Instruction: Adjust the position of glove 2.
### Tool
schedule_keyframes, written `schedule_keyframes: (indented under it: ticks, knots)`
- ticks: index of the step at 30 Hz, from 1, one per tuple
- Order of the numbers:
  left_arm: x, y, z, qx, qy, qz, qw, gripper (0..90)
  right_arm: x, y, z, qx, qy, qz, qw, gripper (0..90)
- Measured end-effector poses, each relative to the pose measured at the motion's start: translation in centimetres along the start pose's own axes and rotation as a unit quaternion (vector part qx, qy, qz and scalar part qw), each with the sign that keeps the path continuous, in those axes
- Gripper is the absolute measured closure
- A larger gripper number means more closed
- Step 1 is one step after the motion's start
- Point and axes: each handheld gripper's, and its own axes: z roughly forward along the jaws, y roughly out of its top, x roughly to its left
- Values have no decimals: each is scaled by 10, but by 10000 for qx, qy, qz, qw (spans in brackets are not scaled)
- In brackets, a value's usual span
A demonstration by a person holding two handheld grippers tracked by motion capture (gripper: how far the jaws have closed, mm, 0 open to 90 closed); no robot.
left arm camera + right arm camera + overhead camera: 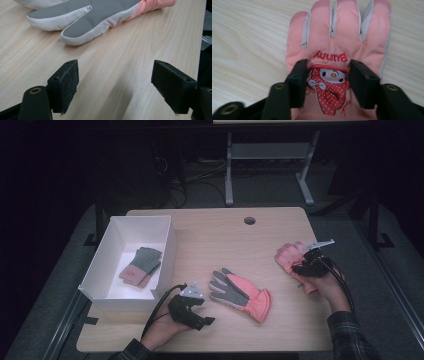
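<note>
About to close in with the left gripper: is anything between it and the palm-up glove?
Nothing visible. Bare table lies between the open left gripper and the palm-up glove.

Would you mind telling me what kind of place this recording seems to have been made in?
Probably a lab or workshop set up for recording demonstrations. A light wooden desk with a cable hole stands on grey carpet, loose cables trail behind it, and another desk's metal frame stands beyond in a dim room.
</note>
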Motion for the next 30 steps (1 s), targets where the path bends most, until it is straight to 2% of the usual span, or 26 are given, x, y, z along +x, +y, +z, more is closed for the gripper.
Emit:
schedule_keyframes:
  ticks: [2, 3, 4, 5, 8, 12, 13, 14, 15, 17, 21, 24, 27, 30]
  knots:
    - [-1, 0, 1, 8, -26, -13, 10000, 224, -2, -1, 0, -21, 42, 21, 10000, 691]
    - [-1, 0, 1, 19, -21, -10, 10000, 227, -5, -4, -1, -87, 143, 82, 9998, 775]
    - [-1, 0, 1, 19, -21, -10, 10000, 227, -5, -4, -1, -87, 143, 82, 9998, 775]
    - [-1, 0, 0, 34, -25, -8, 10000, 227, -8, -6, -2, -175, 229, 90, 9995, 812]
    - [1, 0, 0, 51, -12, 29, 10000, 227, -10, -6, -4, -217, 277, 116, 9993, 827]
    - [1, 0, 0, 24, -17, -19, 10000, 228, -12, -4, -11, -288, 366, 44, 9989, 836]
    - [1, 0, 1, 18, -21, -31, 10000, 228, -14, -2, -16, -316, 496, 130, 9982, 838]
    - [1, 0, 1, 25, -21, -26, 10000, 228, -14, -2, -16, -316, 496, 130, 9982, 838]
    - [1, 0, 1, 18, -26, -27, 10000, 228, -15, -1, -23, -386, 600, 161, 9973, 841]
    - [1, 0, 1, 16, -34, -25, 10000, 228, -14, 0, -26, -459, 614, 134, 9970, 841]
    - [0, 1, 2, 0, -64, -27, 10000, 228, -8, 6, -44, -691, 803, 103, 9943, 845]
    - [0, 1, 2, -4, -70, -29, 10000, 228, -5, 9, -50, -730, 912, 47, 9931, 844]
    - [1, 1, 1, -9, -61, -27, 10000, 228, 5, 15, -60, -790, 1156, -43, 9901, 844]
    - [1, 1, 0, -18, -52, -44, 10000, 228, 11, 18, -63, -832, 1268, -130, 9883, 843]
